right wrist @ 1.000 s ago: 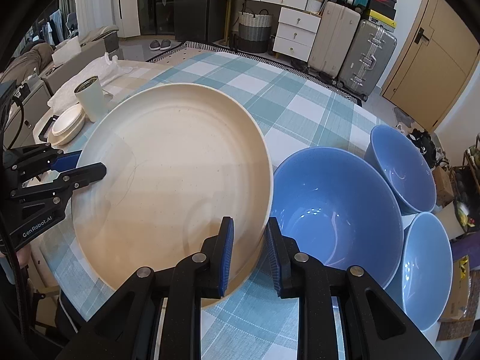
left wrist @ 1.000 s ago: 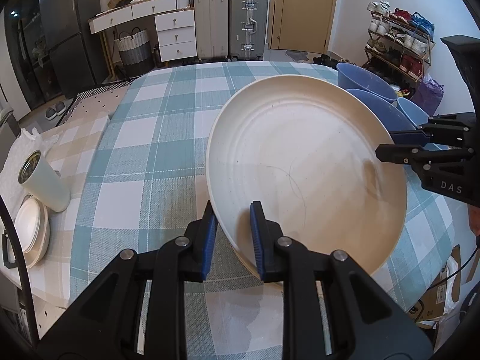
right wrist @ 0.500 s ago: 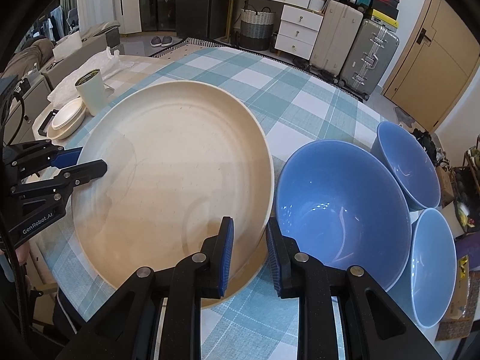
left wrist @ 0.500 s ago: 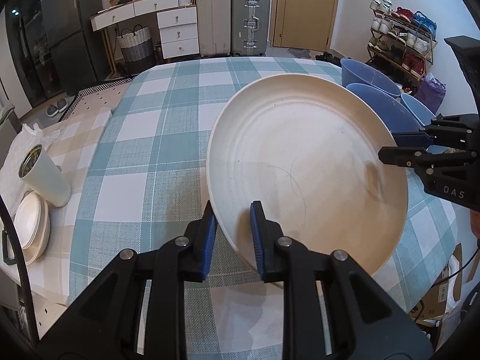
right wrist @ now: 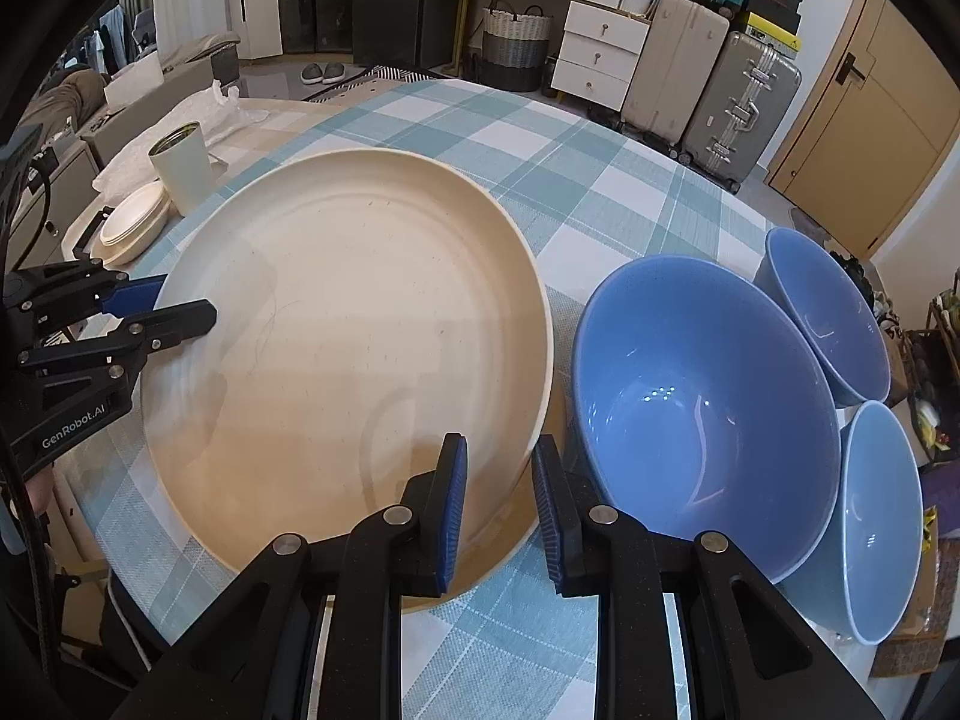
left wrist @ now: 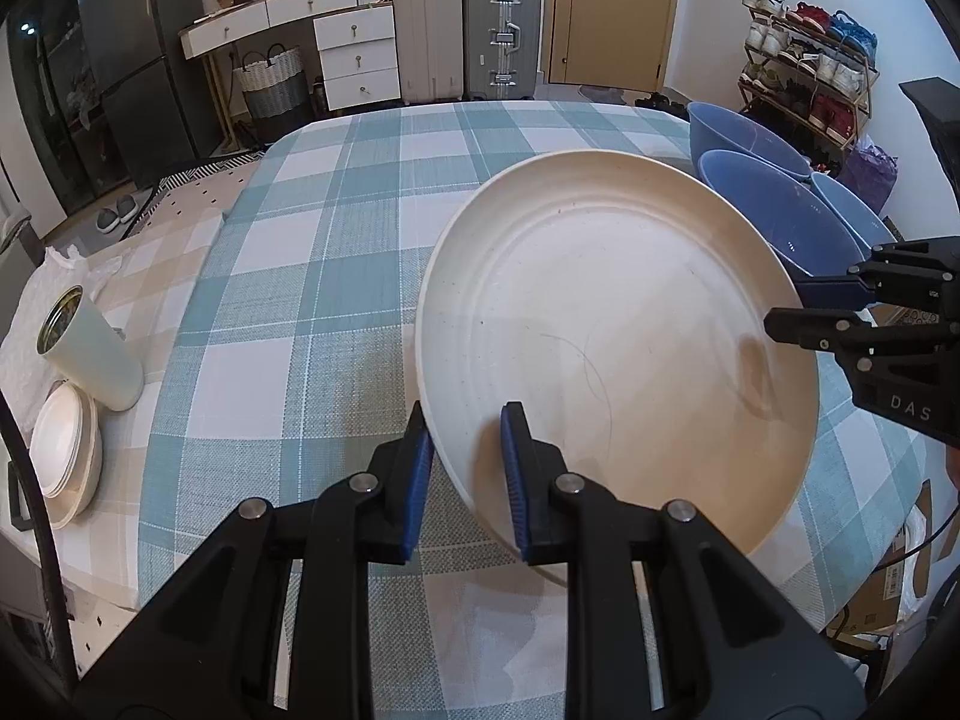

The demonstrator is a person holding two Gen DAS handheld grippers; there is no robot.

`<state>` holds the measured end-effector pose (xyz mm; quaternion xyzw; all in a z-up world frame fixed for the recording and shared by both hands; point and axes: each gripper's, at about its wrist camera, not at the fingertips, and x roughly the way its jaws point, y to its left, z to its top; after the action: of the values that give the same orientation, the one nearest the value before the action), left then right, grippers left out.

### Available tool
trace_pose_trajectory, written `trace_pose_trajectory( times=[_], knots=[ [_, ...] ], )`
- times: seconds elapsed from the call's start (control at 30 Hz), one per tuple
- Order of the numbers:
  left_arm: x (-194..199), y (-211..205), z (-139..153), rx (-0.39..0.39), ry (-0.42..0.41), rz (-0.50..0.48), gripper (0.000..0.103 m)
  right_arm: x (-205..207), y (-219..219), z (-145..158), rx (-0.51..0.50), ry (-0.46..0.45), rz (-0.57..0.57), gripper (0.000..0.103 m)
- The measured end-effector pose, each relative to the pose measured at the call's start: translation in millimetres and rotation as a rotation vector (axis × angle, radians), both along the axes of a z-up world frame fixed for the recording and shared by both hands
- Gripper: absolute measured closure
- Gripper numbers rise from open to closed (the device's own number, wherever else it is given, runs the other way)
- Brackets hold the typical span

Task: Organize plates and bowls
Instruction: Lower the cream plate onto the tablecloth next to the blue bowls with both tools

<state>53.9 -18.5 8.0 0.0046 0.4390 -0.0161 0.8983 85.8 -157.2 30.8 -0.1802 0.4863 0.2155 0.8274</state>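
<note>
Held at opposite rims: large cream plate [left wrist: 618, 336] spanning between left tool [left wrist: 465, 474] and right tool [right wrist: 498, 501], each clamped on its own edge, blue pads [left wrist: 420, 480] pressing the rim from above and below. Carried tilted above the checked counter [left wrist: 312, 312], left rim lower in the left wrist view, rim toward the bowls higher; contact with the cloth at the near edge cannot be told. Round, so no long axis; line between the two grips runs across the plate's full width. Lying just beside the right grip: largest blue bowl [right wrist: 702, 420], with two smaller blue bowls [right wrist: 825, 312] [right wrist: 879, 516] beyond it at the counter's edge. Lying well apart beyond the left tool: stack of small cream plates [right wrist: 135, 225] next to a pale tumbler [right wrist: 180, 171]. Probable destination near that stack, hence a sideways carry led by the left tool, away from the bowls. Plate surface: matte cream, shallow raised rim, concentric rings, faint hairline marks and specks, otherwise empty.
</note>
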Motion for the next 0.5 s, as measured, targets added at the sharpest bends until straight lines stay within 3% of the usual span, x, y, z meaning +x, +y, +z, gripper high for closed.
trace_pose_trajectory(
  times=[0.5],
  knots=[
    [9.0, -6.3, -14.2, -0.003, 0.023, -0.004, 0.084, 2.1, 0.6, -12.5, -0.028, 0.011, -0.005, 0.080]
  ],
)
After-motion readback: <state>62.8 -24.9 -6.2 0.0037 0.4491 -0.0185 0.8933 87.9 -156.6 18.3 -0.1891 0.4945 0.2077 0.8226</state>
